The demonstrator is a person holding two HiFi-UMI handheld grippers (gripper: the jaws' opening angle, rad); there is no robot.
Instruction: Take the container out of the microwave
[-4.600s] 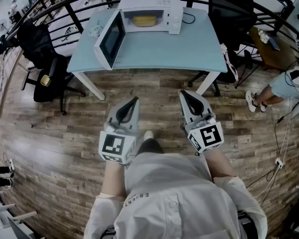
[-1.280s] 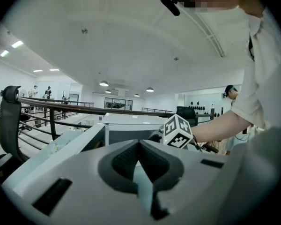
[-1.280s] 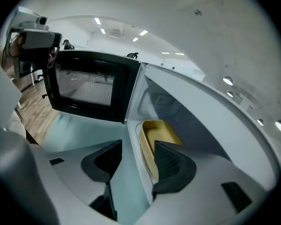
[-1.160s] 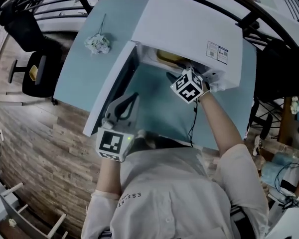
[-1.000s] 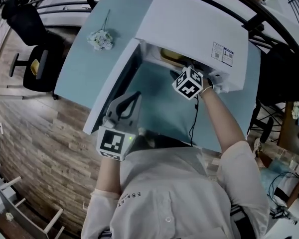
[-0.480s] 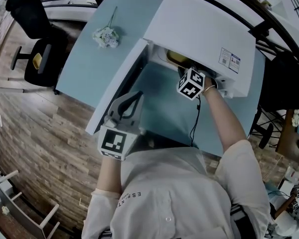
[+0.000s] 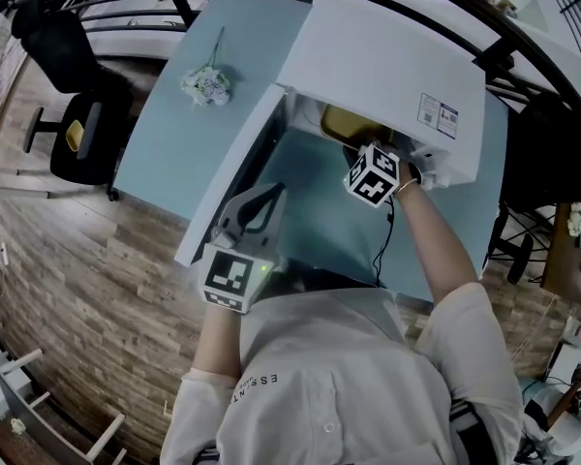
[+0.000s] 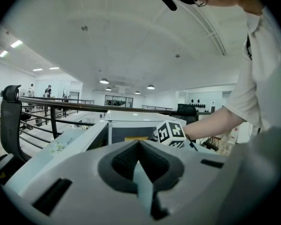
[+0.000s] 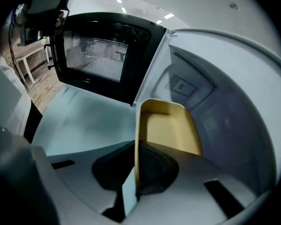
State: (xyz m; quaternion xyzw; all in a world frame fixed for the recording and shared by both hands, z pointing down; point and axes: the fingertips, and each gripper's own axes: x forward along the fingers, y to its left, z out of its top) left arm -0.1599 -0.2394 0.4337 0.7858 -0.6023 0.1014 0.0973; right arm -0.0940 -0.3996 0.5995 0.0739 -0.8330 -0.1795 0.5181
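In the head view my right gripper (image 7: 356, 151) reaches into the open microwave (image 7: 387, 56) in the upper right of the frame. In the right gripper view its jaws are closing on the near wall of the yellow container (image 9: 168, 130), and the pads already clamp this wall from both sides. The container stands on the floor of the microwave cavity, in the middle of that view, and it looks empty. The door (image 9: 103, 55) is swung wide to the upper left there. My left gripper (image 7: 269, 194) hangs in the lower centre of the head view, beside the edge of the door and above the blue table (image 7: 174, 134). Its jaws are pressed together with nothing between them. A small bunch of flowers (image 7: 205, 85) lies on the table at upper left
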